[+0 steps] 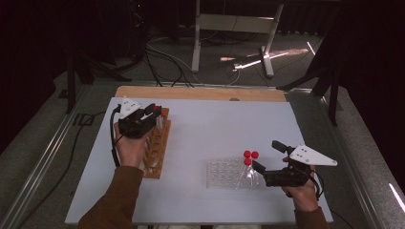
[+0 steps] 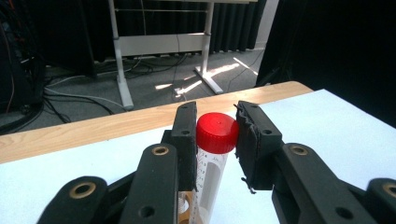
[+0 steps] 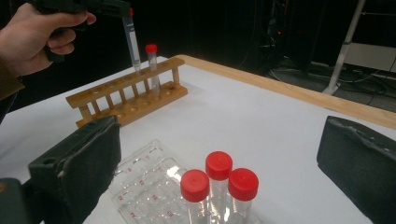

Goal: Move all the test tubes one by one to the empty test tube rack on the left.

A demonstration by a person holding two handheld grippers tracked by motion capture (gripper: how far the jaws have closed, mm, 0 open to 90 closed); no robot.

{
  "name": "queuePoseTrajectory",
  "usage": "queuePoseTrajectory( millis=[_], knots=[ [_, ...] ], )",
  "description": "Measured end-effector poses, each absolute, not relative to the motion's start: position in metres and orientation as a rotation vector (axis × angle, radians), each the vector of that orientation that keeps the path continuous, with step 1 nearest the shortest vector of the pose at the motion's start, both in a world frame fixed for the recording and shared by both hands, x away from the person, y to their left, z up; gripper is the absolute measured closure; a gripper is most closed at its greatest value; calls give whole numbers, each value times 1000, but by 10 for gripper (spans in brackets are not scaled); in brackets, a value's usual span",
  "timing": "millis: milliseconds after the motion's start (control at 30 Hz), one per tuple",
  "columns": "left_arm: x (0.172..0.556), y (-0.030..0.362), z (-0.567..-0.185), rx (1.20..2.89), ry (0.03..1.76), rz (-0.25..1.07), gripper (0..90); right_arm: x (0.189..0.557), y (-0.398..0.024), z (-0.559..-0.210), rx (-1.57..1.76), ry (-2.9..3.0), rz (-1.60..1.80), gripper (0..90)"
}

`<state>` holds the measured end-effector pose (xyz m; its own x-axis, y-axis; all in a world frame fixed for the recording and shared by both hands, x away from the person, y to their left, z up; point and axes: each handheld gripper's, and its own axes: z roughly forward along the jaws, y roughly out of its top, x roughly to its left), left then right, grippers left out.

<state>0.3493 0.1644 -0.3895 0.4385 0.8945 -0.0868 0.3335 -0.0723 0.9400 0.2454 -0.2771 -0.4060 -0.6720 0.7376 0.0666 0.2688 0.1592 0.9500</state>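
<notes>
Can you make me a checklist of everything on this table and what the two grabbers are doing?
Surface: white table top with a wooden edge at the far side.
Job's things: wooden rack holding one red-capped tube; a second tube held above the rack; three red-capped tubes standing in a clear tray.
Clutter: nothing seen.
Grippers: left hand-held gripper shut on the second tube; right hand-held gripper open beside the three tubes.
Cables: one trails from the left hand-held gripper; more lie on the floor.
Surroundings: dark room, white metal stand.
</notes>
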Motion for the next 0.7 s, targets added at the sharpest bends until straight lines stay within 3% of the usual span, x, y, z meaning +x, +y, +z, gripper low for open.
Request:
queuePoseTrajectory(
  millis=[700],
  knots=[
    [352,169,-432,1677,1183,596,705,245,-278,-407,959,2027,1531,0]
  ],
)
